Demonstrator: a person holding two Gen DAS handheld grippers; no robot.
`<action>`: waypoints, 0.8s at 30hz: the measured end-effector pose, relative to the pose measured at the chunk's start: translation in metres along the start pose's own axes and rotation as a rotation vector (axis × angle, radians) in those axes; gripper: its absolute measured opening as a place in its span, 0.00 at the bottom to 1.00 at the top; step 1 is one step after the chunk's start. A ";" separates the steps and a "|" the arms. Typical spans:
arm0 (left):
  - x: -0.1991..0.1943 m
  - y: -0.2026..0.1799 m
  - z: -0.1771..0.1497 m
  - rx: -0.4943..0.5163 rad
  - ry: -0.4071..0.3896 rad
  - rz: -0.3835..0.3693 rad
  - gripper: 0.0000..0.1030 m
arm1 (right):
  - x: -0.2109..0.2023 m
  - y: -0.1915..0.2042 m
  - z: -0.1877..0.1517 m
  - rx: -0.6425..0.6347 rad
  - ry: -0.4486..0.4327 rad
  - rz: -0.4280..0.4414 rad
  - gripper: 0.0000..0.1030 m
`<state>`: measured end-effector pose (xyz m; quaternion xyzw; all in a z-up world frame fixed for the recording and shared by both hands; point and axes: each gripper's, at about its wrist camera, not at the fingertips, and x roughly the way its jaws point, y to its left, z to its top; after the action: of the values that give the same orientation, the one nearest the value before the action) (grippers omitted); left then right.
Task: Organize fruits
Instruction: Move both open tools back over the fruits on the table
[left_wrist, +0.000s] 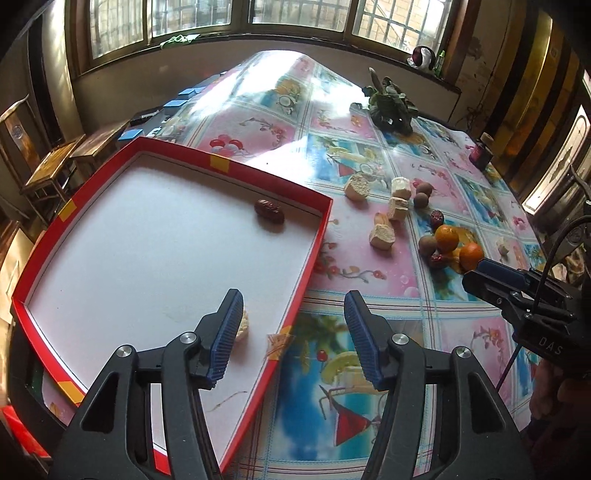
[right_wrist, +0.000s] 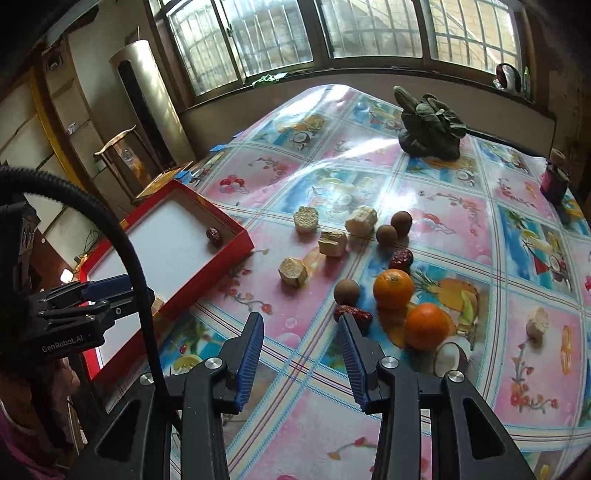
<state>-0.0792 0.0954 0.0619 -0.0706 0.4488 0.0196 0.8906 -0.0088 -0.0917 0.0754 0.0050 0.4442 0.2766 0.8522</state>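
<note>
Left tool (left_wrist: 293, 334): jaws partly open, nothing gripped. A pale chunk (left_wrist: 242, 325) lies on the tray floor just beside its left finger (left_wrist: 225, 332), apart from the pads as far as the view shows. Right tool (right_wrist: 301, 350): jaws partly open, empty, hovering above the table (right_wrist: 295, 424) short of the fruit cluster.

Location of items:
1. Red tray (left_wrist: 310, 266) at the left table edge holds 1 red date (left_wrist: 269, 216) near its far right corner, plus the pale chunk.
2. On the table: 2 oranges (right_wrist: 393, 288) touching or nearly so, 3 brown round fruits (right_wrist: 346, 291), 2 further dates and several pale chunks (right_wrist: 293, 272).

Step in hand, as judged: the right tool selects the next fruit. The nearest date (right_wrist: 352, 314) lies just ahead of its right finger.

Procedure:
1. Widen the jaws before descent.
2. The date's long axis runs roughly left to right in the right wrist view, slightly down to the right. Roll the wrist so the pads close across its short axis.
3. Approach from the near side; the brown fruit and the oranges crowd the far side and roll easily.
4. Close gently: the date is likely soft.
</note>
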 end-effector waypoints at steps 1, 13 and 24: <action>0.001 -0.007 0.001 0.013 -0.002 -0.001 0.56 | -0.002 -0.005 -0.004 0.013 0.000 -0.007 0.39; 0.030 -0.057 0.006 0.099 0.017 0.016 0.55 | -0.019 -0.032 -0.026 0.100 -0.041 -0.077 0.41; 0.044 -0.068 0.007 0.116 0.021 0.030 0.56 | -0.018 -0.031 -0.030 0.088 -0.052 -0.129 0.45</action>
<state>-0.0403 0.0277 0.0378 -0.0125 0.4594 0.0064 0.8881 -0.0255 -0.1332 0.0625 0.0210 0.4330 0.2012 0.8784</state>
